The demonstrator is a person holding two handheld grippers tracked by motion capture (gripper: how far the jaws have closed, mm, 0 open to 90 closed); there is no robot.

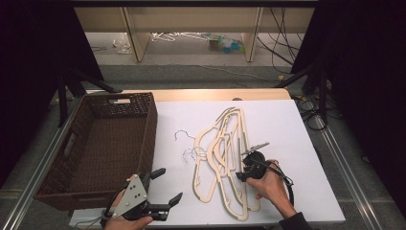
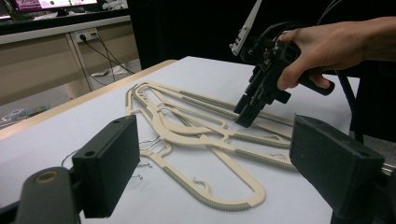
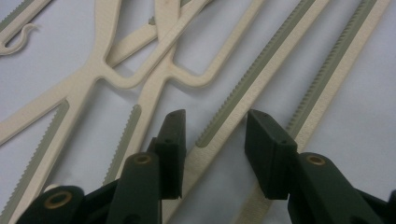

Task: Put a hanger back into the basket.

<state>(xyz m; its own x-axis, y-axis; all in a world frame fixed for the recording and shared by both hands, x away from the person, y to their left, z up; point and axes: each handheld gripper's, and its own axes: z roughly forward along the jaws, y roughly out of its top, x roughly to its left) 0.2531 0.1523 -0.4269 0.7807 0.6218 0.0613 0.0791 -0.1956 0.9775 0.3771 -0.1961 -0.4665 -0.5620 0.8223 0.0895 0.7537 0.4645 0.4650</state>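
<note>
High view: a pile of cream hangers (image 1: 225, 158) lay overlapping on the white table (image 1: 287, 124), near its middle and running down toward the near edge, wire hooks pointing left. A brown wicker basket (image 1: 143, 124) sat along the table's left edge, apart from the pile. The right gripper (image 1: 245, 171) pointed down onto the right side of the pile, with the right hand (image 1: 268, 184) wrapped round its handle (cable looping off toward the near right corner). The left gripper (image 1: 168, 186) hovered at the near edge, just by the basket's near right corner, jaws spread wide with nothing between them, grey plate on top, left hand (image 1: 127, 221) at the bottom.

Left gripper view: its two black jaws stood far apart and empty in the foreground. Beyond them the hangers (image 2: 205, 135) spread across the white table (image 2: 60, 135). The right gripper (image 2: 247, 114) came down tip-first onto a hanger bar, held by the right hand (image 2: 322, 49).

Right gripper view: the right gripper (image 3: 212, 140) had its jaws partly open, straddling one ribbed bar of a hanger (image 3: 252, 88) (pads on either side, not pressing it, so nothing was gripped). More hanger bars crossed on the table (image 3: 355, 135) to the left and right.
</note>
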